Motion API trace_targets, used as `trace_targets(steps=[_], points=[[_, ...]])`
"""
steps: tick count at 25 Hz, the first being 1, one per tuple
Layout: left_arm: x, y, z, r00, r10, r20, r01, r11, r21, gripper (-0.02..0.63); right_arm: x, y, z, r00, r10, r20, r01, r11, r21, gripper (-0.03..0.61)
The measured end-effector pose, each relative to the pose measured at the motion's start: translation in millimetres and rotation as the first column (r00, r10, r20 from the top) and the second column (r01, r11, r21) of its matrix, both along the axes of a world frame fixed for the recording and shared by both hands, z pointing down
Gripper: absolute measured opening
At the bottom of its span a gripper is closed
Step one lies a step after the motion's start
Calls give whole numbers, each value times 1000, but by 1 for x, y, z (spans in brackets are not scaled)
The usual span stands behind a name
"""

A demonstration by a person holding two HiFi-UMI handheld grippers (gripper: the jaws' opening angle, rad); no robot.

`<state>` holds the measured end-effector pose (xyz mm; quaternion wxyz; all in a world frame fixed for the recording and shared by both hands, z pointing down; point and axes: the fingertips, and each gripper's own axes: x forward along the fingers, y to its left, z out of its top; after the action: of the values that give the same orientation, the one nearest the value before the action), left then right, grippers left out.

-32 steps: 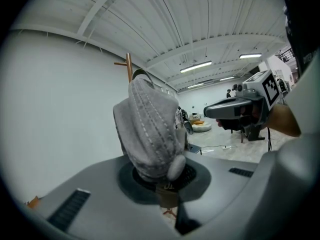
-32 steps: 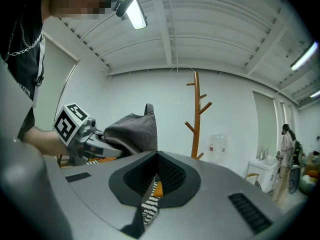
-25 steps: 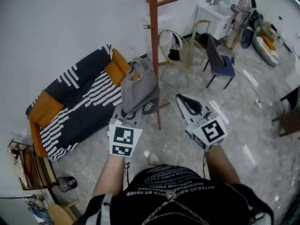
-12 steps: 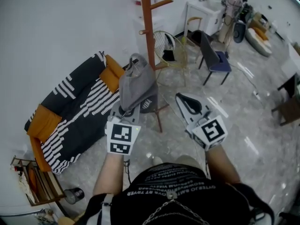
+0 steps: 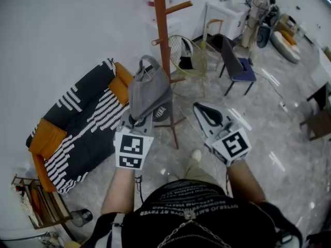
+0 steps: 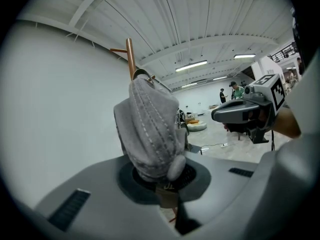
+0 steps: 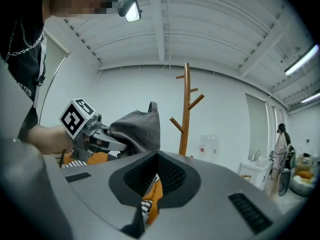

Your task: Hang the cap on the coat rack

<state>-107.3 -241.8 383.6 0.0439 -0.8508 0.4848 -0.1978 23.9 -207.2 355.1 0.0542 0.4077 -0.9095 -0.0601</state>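
The left gripper (image 6: 168,183) has its jaws pressed together on the lower edge of the grey cap (image 6: 150,129). The cap stands up from the jaws in the middle of the left gripper view, its stitched crown toward the camera. In the head view it sits just left of centre, right above this gripper's marker cube (image 5: 133,150), with its back strap loop uppermost. The wooden coat rack (image 5: 162,40) rises behind it at upper centre. The cap is close to the post but hangs on no peg.

The right gripper (image 7: 156,153) is at centre right in the head view, apart from the cap. Its jaws are closed tip to tip, pinching nothing, and only a sliver of the orange and striped sofa (image 7: 151,199) shows through their gap. That sofa lies along the wall at the left of the head view, and a dark chair (image 5: 235,61) stands at upper right.
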Motion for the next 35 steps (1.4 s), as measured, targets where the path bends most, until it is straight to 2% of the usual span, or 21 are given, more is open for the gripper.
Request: trace_targets(steps=[17,35], points=[[13,-87,-1,998,-53,16,54,998,-25,14,8,-95,0,997,-75,21,76,997,-27,3],[24,-115,46,998,-42,45,48,991,-124,14,16,-112,4,997,-75,21,76,996,-45,3]])
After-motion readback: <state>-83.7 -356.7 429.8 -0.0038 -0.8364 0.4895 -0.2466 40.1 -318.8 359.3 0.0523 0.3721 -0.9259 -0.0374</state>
